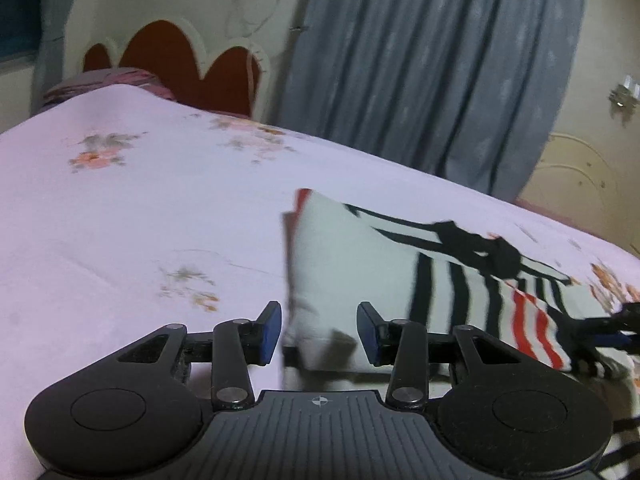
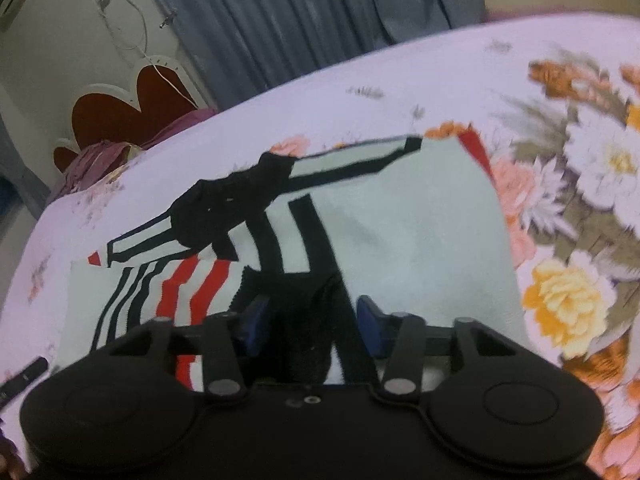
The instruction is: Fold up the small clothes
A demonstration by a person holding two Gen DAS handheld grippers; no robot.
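Observation:
A small white garment with black and red stripes and a black bow lies on the bed. In the left wrist view its near left corner sits between my left gripper's blue pads, which stand open and apart from the cloth. In the right wrist view the garment spreads ahead, and a black part of its near edge bunches between my right gripper's open fingers. My right gripper also shows at the right edge of the left wrist view.
The bed has a pale pink floral sheet. A red scalloped headboard and a striped pillow stand at its far end. Blue-grey curtains hang behind the bed. Large printed flowers lie right of the garment.

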